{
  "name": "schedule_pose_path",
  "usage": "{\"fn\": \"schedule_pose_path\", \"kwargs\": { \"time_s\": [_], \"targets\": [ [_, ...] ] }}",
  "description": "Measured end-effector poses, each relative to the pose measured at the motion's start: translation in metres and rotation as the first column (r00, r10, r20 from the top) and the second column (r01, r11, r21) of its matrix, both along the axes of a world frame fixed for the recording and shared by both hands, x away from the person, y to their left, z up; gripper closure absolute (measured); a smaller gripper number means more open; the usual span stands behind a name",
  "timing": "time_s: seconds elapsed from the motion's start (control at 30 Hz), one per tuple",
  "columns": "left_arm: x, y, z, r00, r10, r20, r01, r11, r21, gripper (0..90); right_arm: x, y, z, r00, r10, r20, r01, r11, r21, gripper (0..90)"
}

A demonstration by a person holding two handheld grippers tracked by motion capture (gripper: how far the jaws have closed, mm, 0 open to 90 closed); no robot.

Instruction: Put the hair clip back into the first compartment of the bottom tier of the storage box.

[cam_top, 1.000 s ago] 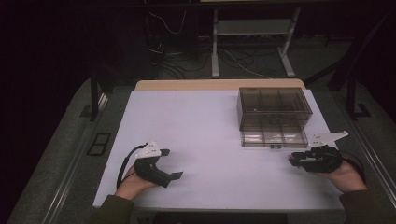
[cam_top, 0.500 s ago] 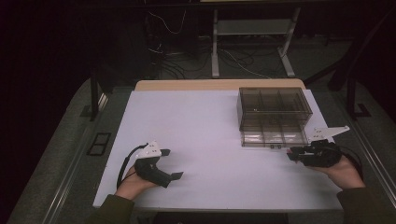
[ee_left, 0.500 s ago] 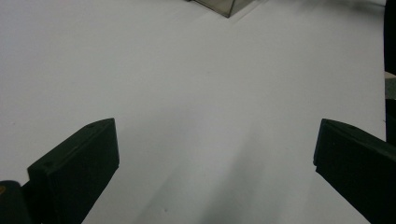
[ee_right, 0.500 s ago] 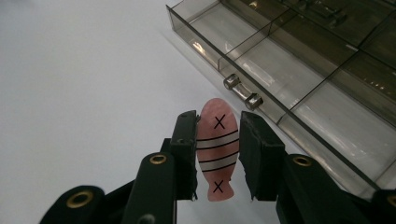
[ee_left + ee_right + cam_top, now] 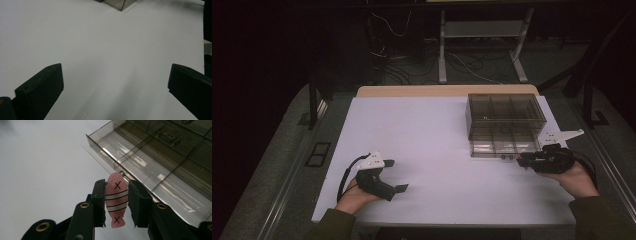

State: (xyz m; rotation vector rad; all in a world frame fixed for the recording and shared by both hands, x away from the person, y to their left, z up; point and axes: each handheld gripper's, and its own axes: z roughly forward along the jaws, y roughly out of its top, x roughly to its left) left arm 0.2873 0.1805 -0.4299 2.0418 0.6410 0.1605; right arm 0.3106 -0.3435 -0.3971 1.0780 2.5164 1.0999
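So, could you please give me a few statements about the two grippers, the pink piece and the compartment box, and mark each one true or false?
1. The right gripper is shut on a pink fish-shaped piece with white stripes and two X marks. True.
2. The left gripper holds a second pink piece. False: its jaws stand wide apart over bare white table, with nothing between them.
3. The smoky clear compartment box sits on the person's right side of the table. True.
4. The pink fish-shaped piece already lies in a compartment of the box. False: it is held between the jaws, just outside the box's near edge.
5. The box stands at the table's left front corner. False: it stands toward the right rear.
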Motion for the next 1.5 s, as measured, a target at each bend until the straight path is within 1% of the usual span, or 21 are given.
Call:
{"fn": "schedule_pose_path", "kwargs": {
  "time_s": [0.13,0.4,0.77,0.87,1.33,1.5],
  "targets": [
    [0.0,0.0,0.0,1.0,-0.001,0.0,0.001,1.0,-0.002,0.0,0.005,0.0,0.001,0.9998,-0.017,-0.002,0.017,1.0,0.007,66.8],
    [0.0,0.0,0.0,1.0,0.0,0.001,0.0,1.0,-0.002,0.0,0.012,0.004,0.004,0.9996,-0.027,0.002,0.027,1.0,0.011,66.8],
    [0.0,0.0,0.001,1.0,0.004,0.003,-0.004,1.0,-0.003,0.0,0.022,0.009,0.008,0.9991,-0.042,0.01,0.042,0.999,0.033,66.8],
    [0.0,0.001,0.001,1.0,0.005,0.003,-0.005,1.0,-0.007,0.0,0.026,0.01,0.01,0.999,-0.042,0.017,0.041,0.998,0.039,66.8],
    [-0.001,0.001,0.002,1.0,0.005,0.001,-0.005,0.9999,-0.011,0.0,0.04,0.024,0.014,0.9992,-0.031,0.025,0.029,0.998,0.056,66.8],
    [0.0,0.001,0.002,1.0,0.006,0.0,-0.006,0.9999,-0.01,0.0,0.045,0.028,0.016,0.9991,-0.034,0.024,0.032,0.997,0.067,66.8]
  ]
}}
